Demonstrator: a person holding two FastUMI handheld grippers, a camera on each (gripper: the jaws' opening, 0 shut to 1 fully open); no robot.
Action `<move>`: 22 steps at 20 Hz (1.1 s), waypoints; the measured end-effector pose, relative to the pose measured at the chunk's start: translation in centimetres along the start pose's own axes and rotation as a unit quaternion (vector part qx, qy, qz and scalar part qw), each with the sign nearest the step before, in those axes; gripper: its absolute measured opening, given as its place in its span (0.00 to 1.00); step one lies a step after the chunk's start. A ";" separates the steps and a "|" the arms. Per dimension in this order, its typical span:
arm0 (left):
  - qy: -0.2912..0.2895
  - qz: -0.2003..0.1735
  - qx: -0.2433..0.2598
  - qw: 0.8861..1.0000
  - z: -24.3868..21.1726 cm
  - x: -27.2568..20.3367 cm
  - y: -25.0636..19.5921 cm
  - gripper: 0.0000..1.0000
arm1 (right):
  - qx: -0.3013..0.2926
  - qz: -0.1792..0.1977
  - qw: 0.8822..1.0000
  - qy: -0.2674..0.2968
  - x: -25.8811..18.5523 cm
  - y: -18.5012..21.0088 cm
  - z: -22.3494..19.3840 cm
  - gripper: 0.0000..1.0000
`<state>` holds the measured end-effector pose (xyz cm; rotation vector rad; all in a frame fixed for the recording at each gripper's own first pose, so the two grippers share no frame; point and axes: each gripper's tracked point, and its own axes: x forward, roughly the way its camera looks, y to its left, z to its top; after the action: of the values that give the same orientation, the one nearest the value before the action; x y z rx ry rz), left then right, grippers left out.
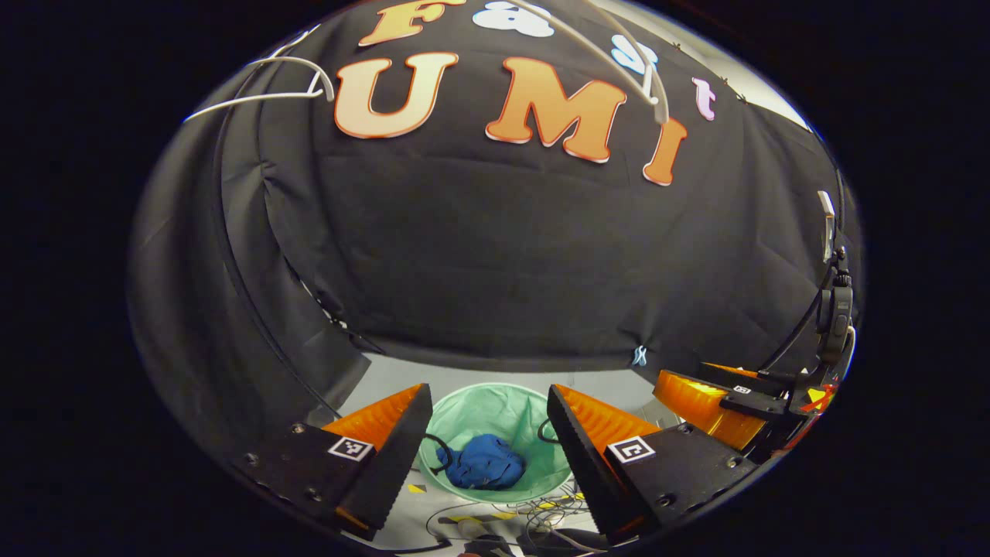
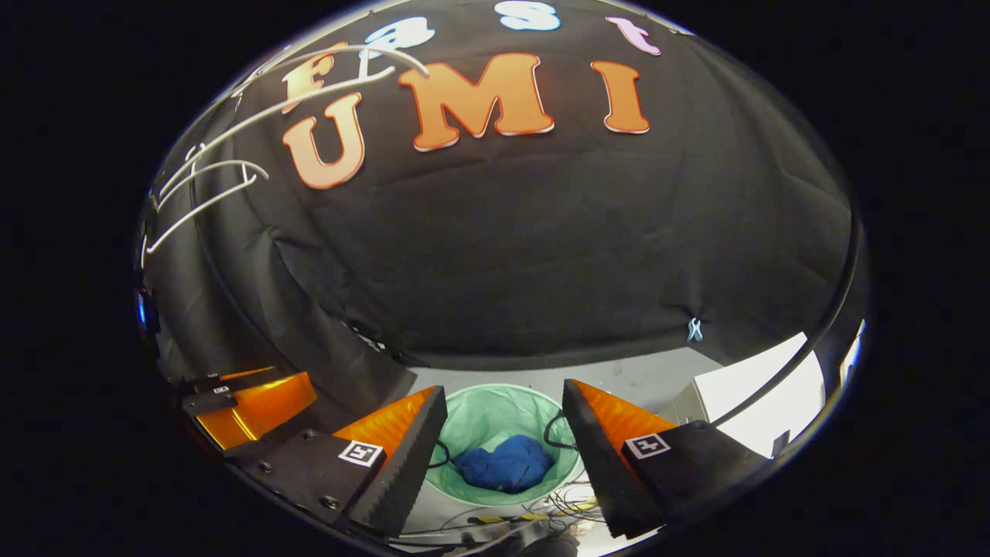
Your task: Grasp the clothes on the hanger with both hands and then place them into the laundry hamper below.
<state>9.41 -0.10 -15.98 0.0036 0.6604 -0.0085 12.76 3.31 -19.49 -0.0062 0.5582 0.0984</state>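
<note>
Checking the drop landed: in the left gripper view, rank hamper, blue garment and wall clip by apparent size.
1. Green laundry hamper, largest.
2. Blue garment, bunched inside the hamper.
3. Small clip on the booth's cloth wall, smallest.
The clip hangs higher on the wall, so its true size is uncertain.

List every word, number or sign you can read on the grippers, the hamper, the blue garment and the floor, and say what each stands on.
No readable text on any of them.
Left gripper: square markers, a coded pattern, no words.
Right gripper: the same kind of markers.
Hamper and blue garment: nothing printed.
Floor: yellow scraps, too small to read.
</note>
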 end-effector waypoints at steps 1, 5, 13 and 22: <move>-0.013 -0.001 -0.001 1.000 1.1 -0.8 -0.2 0.95 | 0.000 0.003 1.000 -0.013 -0.6 0.2 1.2 0.99; -0.068 -0.005 0.001 0.998 4.8 -2.8 -0.5 0.95 | -0.014 -0.010 0.998 -0.066 -3.0 0.0 5.0 0.98; -0.197 -0.001 0.010 0.980 12.9 -8.6 -1.1 0.94 | -0.042 -0.010 0.985 -0.168 -8.6 1.4 12.3 0.98; -0.269 -0.014 0.006 0.963 17.4 -13.1 -2.3 0.89 | -0.072 -0.021 0.960 -0.269 -14.1 2.2 18.5 0.88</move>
<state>9.74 -2.38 5.79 0.0029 0.1158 -0.0393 10.42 4.81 3.68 -0.1293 0.0053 0.0950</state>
